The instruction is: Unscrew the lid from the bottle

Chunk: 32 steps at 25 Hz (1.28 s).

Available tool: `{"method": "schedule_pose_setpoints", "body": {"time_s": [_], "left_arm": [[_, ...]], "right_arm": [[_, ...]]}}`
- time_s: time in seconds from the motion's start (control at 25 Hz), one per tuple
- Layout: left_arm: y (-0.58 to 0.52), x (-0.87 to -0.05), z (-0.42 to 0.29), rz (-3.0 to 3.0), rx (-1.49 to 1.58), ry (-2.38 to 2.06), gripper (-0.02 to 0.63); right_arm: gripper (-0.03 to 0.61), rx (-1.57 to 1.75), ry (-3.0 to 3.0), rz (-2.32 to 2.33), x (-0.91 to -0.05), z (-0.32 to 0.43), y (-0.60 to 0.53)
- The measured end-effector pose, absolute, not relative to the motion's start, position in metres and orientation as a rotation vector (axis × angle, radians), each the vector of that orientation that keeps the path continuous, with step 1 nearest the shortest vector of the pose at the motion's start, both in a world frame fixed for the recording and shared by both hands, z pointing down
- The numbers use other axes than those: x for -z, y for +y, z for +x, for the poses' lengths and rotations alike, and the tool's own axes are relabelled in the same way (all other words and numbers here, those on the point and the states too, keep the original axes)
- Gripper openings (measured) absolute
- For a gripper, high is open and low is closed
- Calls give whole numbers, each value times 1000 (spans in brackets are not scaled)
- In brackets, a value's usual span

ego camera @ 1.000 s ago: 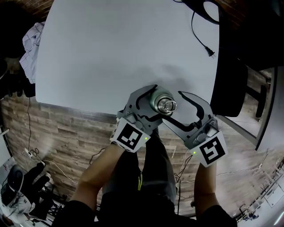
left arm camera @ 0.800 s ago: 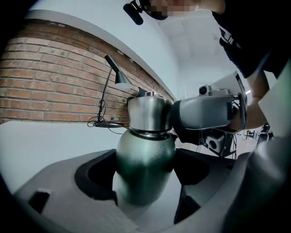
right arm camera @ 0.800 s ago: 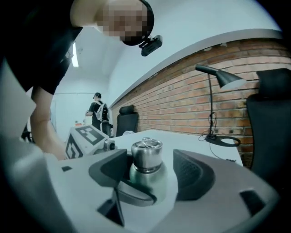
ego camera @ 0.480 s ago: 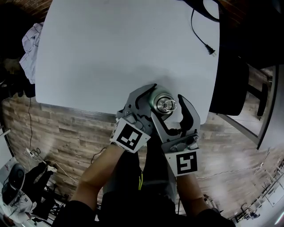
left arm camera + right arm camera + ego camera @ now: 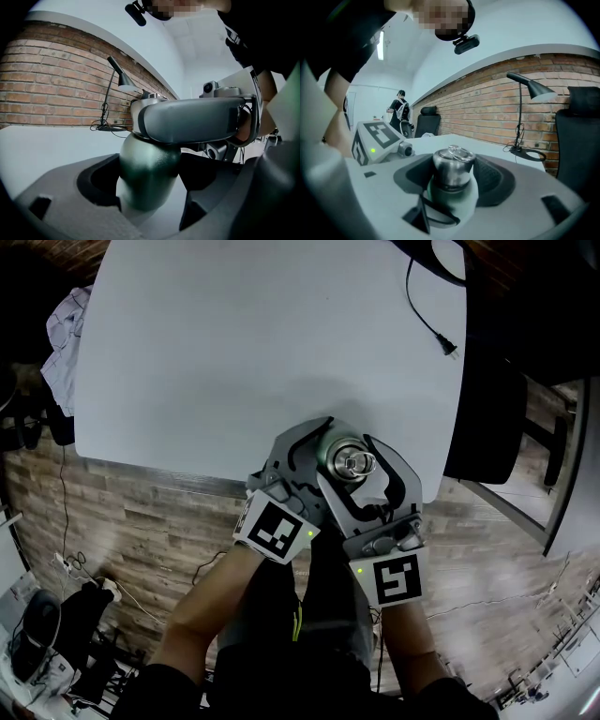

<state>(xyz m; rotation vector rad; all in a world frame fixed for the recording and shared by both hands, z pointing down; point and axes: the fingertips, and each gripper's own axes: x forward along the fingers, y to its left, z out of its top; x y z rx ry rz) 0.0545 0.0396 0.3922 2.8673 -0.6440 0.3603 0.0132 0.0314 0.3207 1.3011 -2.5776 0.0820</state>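
Left gripper (image 5: pixel 319 454): bottle (image 5: pixel 147 173) body is clamped between its jaws.
Right gripper (image 5: pixel 349 470): swung in from the side; jaws closing, lid (image 5: pixel 451 166) bracketed, not yet pinched.
Meaning: lid grip judged imminent; unscrewing not begun.

Far tabletop (image 5: pixel 253 343): bare and wide, I can sweep freely.
Far right corner: power cable (image 5: pixel 447 350) lies across it.
Right side: black chair (image 5: pixel 483 427) stands at the edge.
Near edge: bottle (image 5: pixel 349 462) blocks the way, my left claw (image 5: pixel 150 178) clamped on it.

Left tool (image 5: pixel 321 460) clamped, nearly level
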Motion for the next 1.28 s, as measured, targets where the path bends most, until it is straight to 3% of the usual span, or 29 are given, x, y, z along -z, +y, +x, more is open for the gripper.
{"method": "schedule_pose_setpoints", "body": {"time_s": [0.8,1.28], "left_arm": [[40,-393,53,2869,-371,-631,368],[39,-392,54,2874,-379,-639,368]], "right_arm": [[267,-192,-2805,221,-326,5,47],[284,-178,-2792,356,-325,7,43]]}}
